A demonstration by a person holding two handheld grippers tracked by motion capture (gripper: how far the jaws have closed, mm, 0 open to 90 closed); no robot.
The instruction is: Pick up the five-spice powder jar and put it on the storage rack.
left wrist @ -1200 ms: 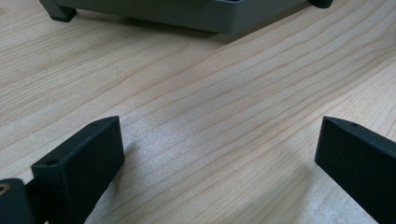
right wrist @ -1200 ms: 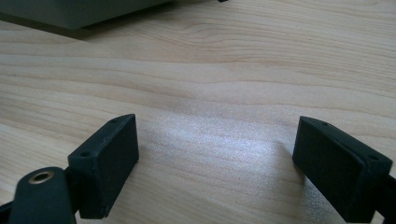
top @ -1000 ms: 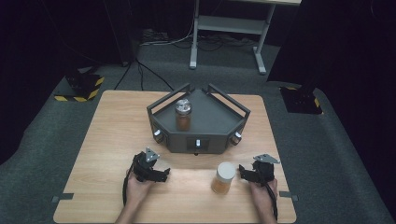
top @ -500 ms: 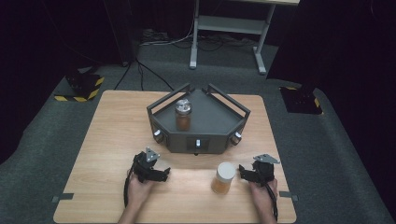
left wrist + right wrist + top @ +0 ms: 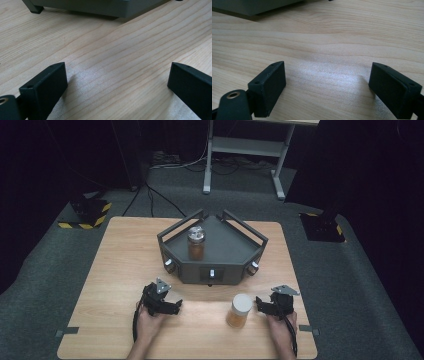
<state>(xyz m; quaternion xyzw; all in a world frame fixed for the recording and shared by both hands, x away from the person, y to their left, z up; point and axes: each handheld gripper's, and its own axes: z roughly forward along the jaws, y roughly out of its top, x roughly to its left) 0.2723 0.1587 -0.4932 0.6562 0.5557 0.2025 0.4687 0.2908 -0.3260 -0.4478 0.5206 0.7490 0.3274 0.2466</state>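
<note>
— Where are the two grippers seen?

— The left gripper (image 5: 172, 306) is held low over the wooden table (image 5: 115, 270), near its front edge, in front of the dark tray (image 5: 227, 255). The right gripper (image 5: 259, 304) is held at the front right, just beside a jar with a white lid (image 5: 239, 310).

— How are the jaws set?

— On both grippers the jaws are spread wide apart, and only bare wood is seen between them. In the left gripper view (image 5: 117, 92) the grain of the table is shown between the two black jaws, with the tray's grey wall (image 5: 100, 7) at the top. The same is shown in the right gripper view (image 5: 327, 90).

— And the jar?

— It is stood upright on the table, in front of the tray, amber below its white lid. Whether it is touched by the right gripper cannot be told. A second jar (image 5: 196, 243), with a silvery lid, is stood upright inside the tray, toward its left side.

— What else is seen?

— A grey frame (image 5: 245, 150) is stood on the carpet beyond the table.
</note>
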